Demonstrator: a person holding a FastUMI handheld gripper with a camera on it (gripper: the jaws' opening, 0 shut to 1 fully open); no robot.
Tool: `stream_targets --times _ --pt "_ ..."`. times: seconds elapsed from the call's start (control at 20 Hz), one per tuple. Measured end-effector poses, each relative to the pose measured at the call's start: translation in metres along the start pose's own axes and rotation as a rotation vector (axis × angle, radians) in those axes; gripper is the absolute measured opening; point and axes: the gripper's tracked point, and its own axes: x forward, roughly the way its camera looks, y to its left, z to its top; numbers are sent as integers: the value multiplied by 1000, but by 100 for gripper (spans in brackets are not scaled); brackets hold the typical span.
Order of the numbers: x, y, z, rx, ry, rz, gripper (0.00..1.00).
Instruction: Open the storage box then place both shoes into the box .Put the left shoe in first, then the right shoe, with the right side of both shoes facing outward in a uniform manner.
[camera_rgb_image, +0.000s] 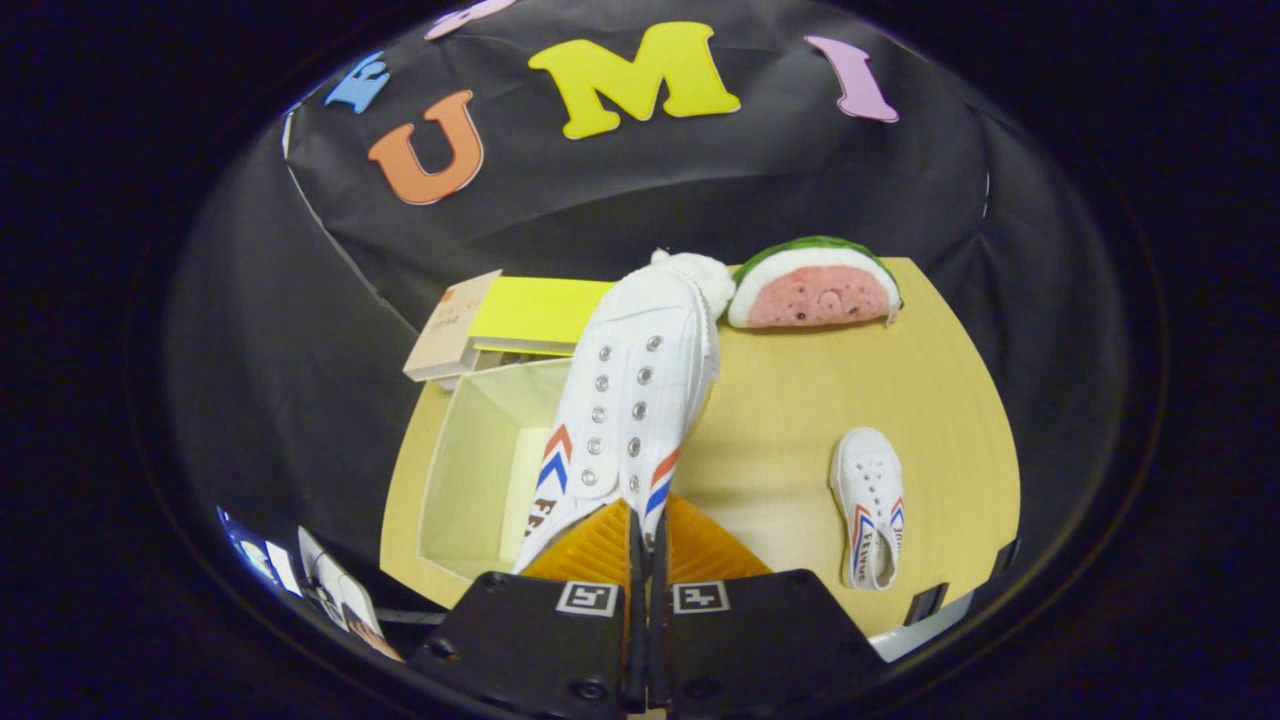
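My gripper (640, 530) is shut on a white canvas shoe (628, 400), pinching its collar edge between both fingers. The shoe hangs in the air, toe pointing away, with red and blue chevrons on both sides and metal eyelets on top. Below it and to its left lies the open storage box (470, 460), pale inside, its yellow lid (535, 312) swung back behind it. The shoe's right part is over the table, its left part over the box. A second white shoe (868, 505) lies on the wooden table (800, 400) to the right of the fingers, toe pointing away.
A plush watermelon slice (815, 285) sits at the back of the table beyond the held shoe, with a white plush thing (700, 272) beside it. A clamp (925, 603) grips the table's near right edge. Papers or cards (335, 590) lie low at the left.
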Motion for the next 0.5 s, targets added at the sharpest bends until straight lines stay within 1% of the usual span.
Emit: stream_targets --times 0.15,0.3,0.5 --pt "11 40 -4 -25 -3 34 6" --pt "33 78 -14 -51 16 56 6" --pt "74 115 -37 -96 66 46 6"
